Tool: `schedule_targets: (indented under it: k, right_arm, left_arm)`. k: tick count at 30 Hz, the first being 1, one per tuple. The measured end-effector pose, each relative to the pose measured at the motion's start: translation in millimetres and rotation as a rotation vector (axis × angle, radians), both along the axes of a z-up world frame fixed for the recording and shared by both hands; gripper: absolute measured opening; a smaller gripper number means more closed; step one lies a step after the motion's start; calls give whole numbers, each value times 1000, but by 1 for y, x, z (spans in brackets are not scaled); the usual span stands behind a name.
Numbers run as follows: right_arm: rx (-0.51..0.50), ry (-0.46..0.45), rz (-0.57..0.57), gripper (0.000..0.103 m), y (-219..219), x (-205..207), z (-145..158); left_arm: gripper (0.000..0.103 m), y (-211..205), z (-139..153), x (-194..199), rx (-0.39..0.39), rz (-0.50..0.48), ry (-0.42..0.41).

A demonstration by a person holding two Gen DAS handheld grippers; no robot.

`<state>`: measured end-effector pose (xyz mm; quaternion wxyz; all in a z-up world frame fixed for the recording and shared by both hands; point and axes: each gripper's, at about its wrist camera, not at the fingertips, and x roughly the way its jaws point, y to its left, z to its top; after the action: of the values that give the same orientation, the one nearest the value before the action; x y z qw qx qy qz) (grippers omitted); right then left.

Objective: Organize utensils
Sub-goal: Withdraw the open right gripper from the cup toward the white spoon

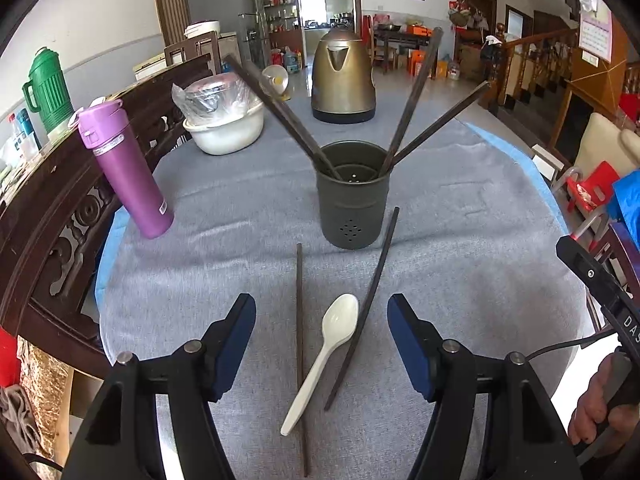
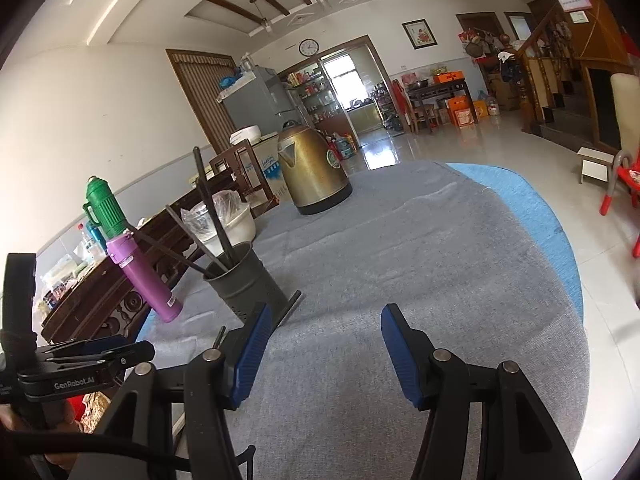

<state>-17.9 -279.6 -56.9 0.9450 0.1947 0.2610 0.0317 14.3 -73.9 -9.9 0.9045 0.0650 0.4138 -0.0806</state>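
Big open living room with a kitchen doorway at the back, and up front a table under a grey cloth with a blue layer peeking out at its edges. Near the middle of the table stands the dark utensil holder, already with four dark chopsticks fanning out of it.

What's left loose lies on the cloth between the holder and the near edge: a white plastic spoon, bowl pointing toward the holder and handle back toward the near edge, plus one chopstick on its left and another on its right. All three run roughly along the same line, near edge to holder, and the right one's far tip ends just beside the holder's base.

The left tongs hover right over that bunch, jaws wide with nothing in them, and the spoon sits squarely in the gap. The pieces run lengthwise through the gap and the pads sit either side of them, so I'd guess closing works without rolling the wrist.

The right tongs are also wide and empty, off toward the table's right side over bare cloth, holder ahead-left. So the left hand is clearly nearer.
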Motion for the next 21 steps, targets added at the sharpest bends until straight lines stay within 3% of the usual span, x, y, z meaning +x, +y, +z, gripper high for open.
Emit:
schedule_targets:
  k: [21]
  right_arm:
    - [-188, 49, 269, 61, 131, -2, 16]
  left_arm:
    - [70, 118, -22, -21, -204, 174, -22]
